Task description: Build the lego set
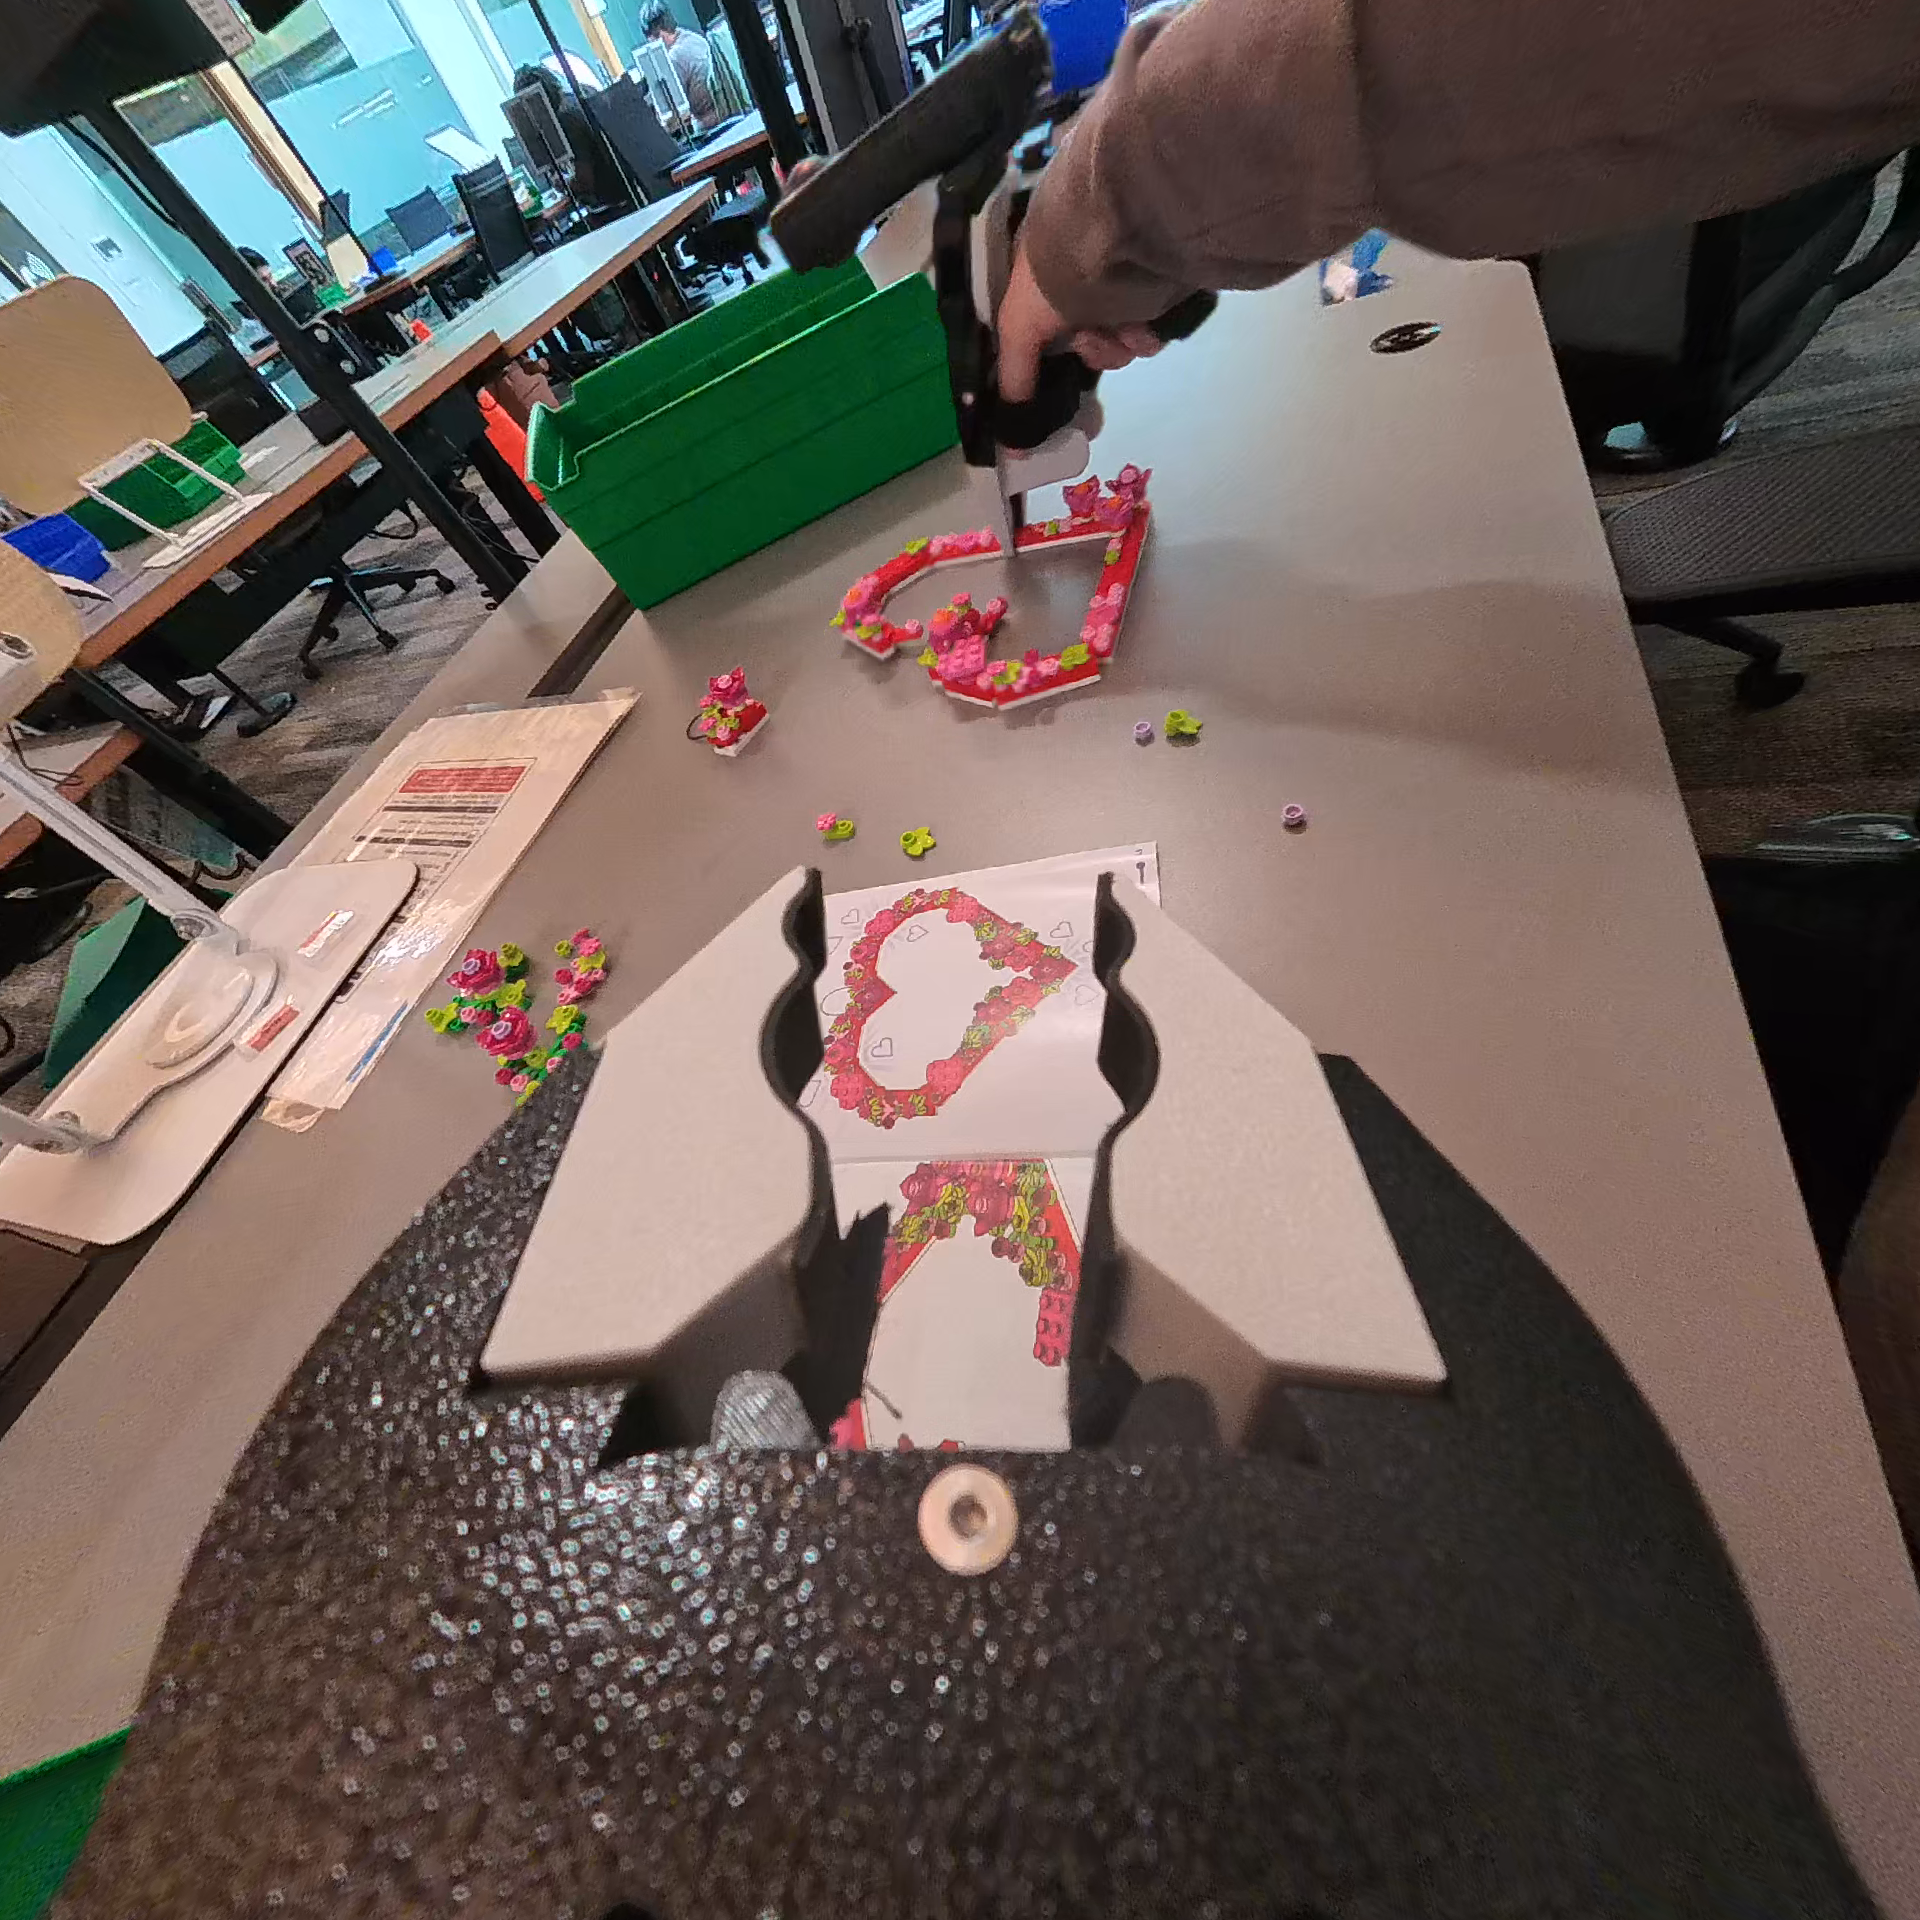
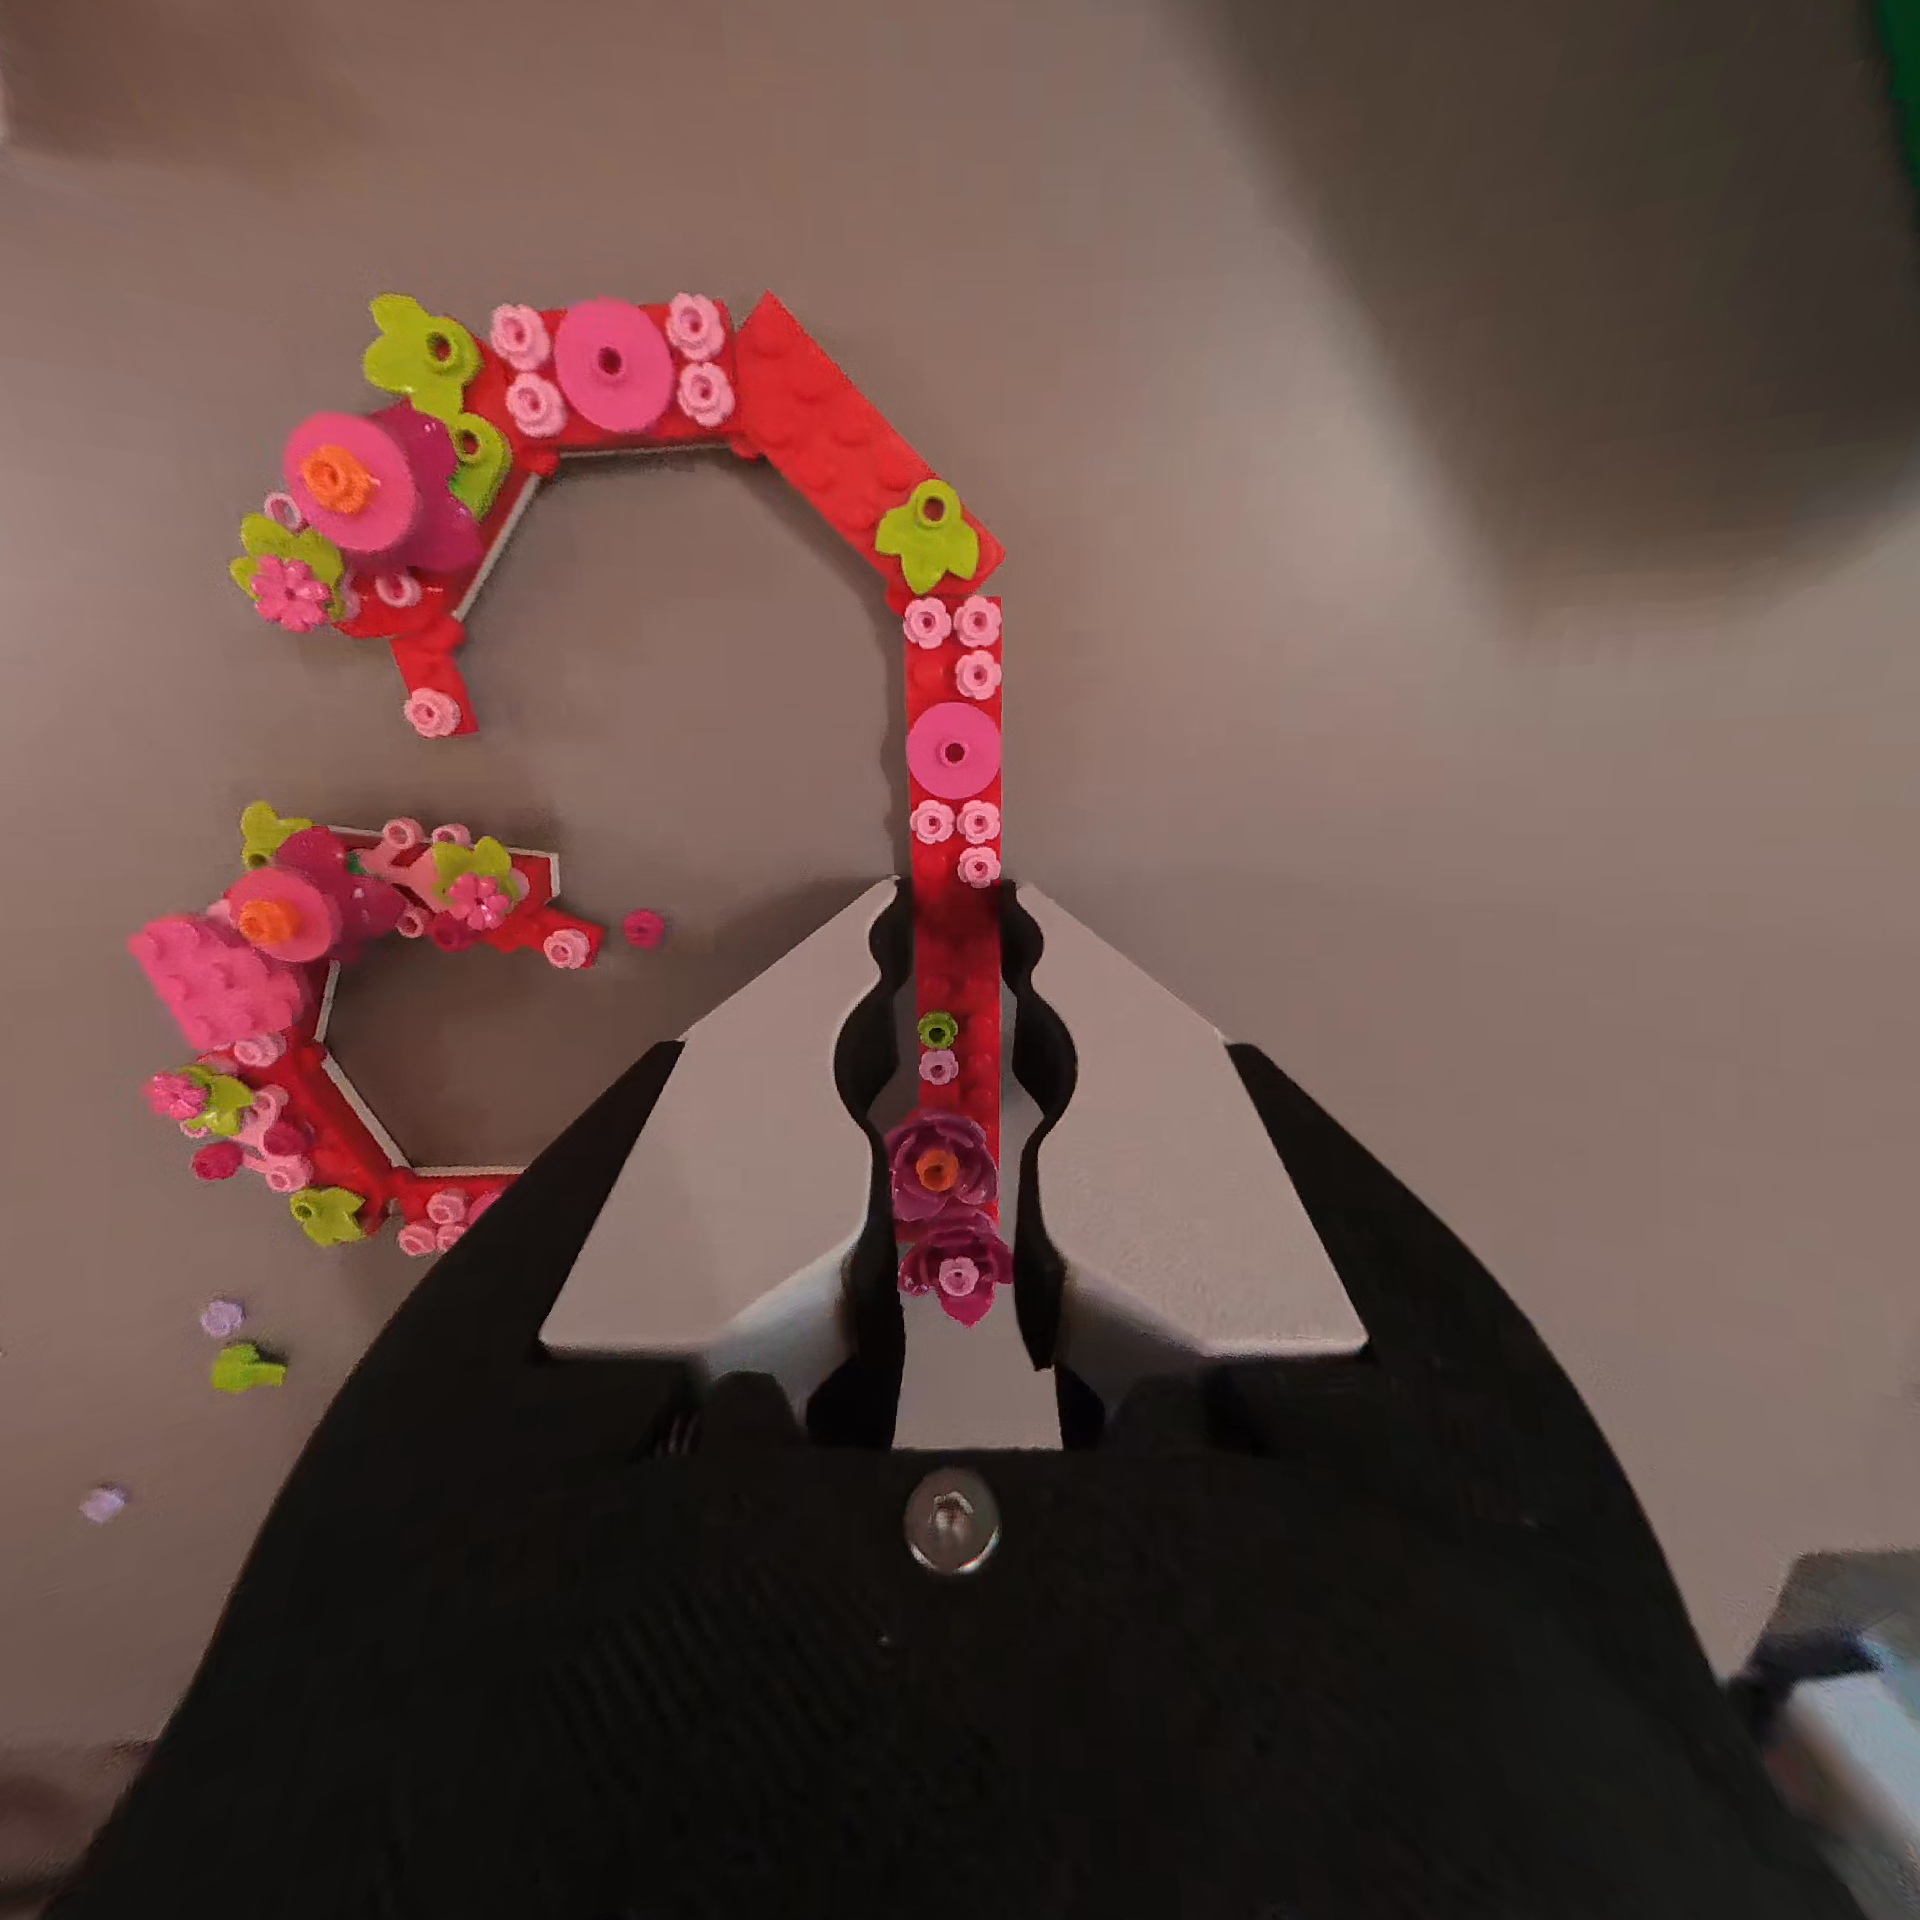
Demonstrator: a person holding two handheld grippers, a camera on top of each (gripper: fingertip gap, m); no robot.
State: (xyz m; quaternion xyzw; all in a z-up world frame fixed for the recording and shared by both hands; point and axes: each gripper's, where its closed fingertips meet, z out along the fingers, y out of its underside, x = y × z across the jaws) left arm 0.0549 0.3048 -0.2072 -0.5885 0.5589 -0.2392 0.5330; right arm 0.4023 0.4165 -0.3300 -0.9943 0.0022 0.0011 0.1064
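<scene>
Two printed heart pictures fill the instruction sheet (image 1: 977, 1039); its writing is unreadable.

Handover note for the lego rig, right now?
Right tongs: straddling the heart frame's straight red strip; actual grip unclear.
Left tongs: open, empty, above the instruction sheet.
Done: most of the frame decorated, but a gap shows on one side.
Left: flower cluster, small sub-build and loose bits lie unattached on the table.
</scene>
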